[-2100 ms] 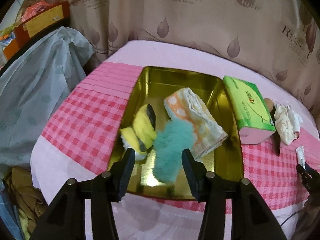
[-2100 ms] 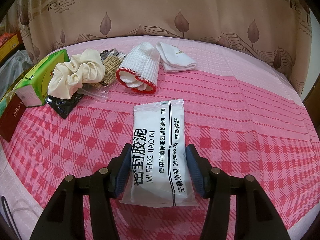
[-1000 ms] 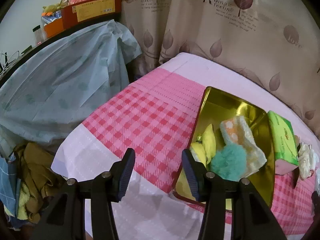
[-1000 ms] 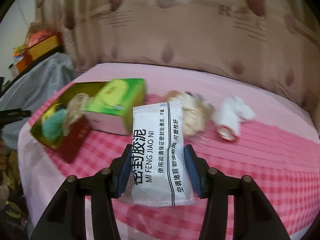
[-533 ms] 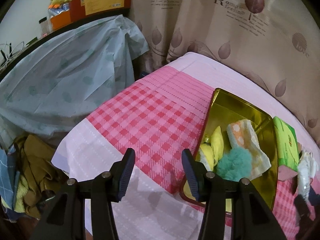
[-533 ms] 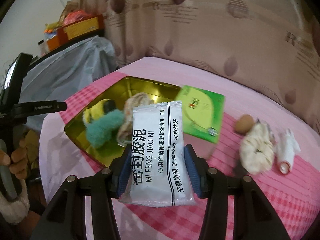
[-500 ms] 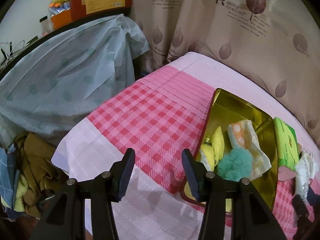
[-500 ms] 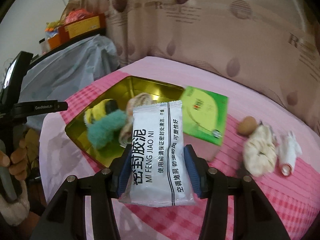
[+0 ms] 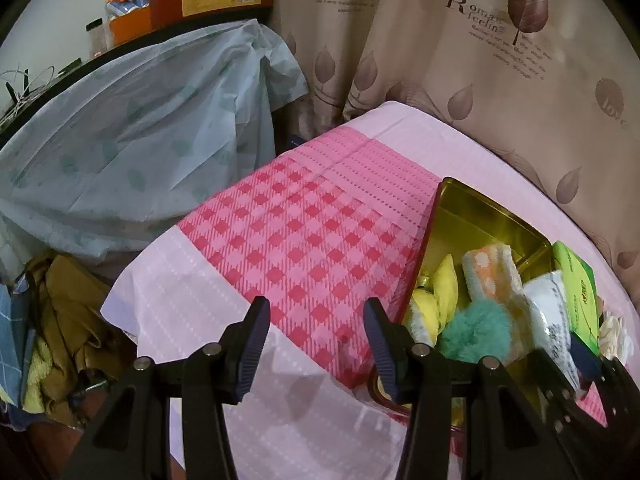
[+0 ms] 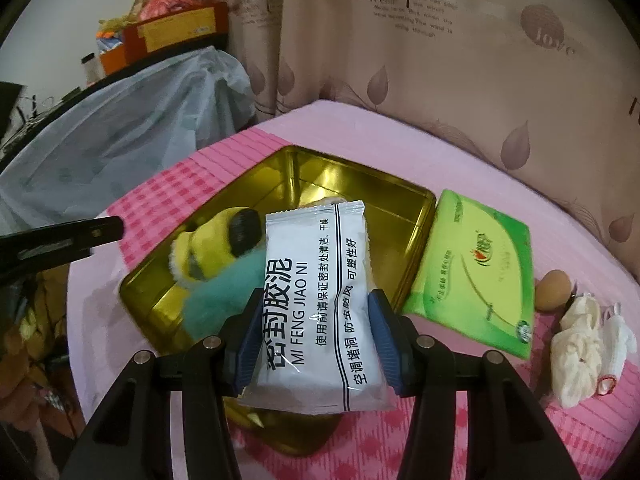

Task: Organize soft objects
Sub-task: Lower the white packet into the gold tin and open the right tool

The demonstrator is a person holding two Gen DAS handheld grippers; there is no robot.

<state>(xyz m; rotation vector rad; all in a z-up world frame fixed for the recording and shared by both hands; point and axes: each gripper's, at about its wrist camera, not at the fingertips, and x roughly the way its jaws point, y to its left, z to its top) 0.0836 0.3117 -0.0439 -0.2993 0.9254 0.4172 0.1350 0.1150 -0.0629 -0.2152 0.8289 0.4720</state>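
One white packet (image 10: 316, 304) was held clamped in the right tongs (image 10: 314, 336), its long axis pointed forward, just above the gold tin (image 10: 352, 184), while the left tongs (image 9: 316, 344) were kept apart beside it, empty.

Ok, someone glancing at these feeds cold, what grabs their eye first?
Most likely the white packet clamped in the right gripper, held over the gold tin. Next, the tin's bright contents: a yellow plush toy and teal fluffy ball. The left gripper hangs open and empty over the pink checked cloth.
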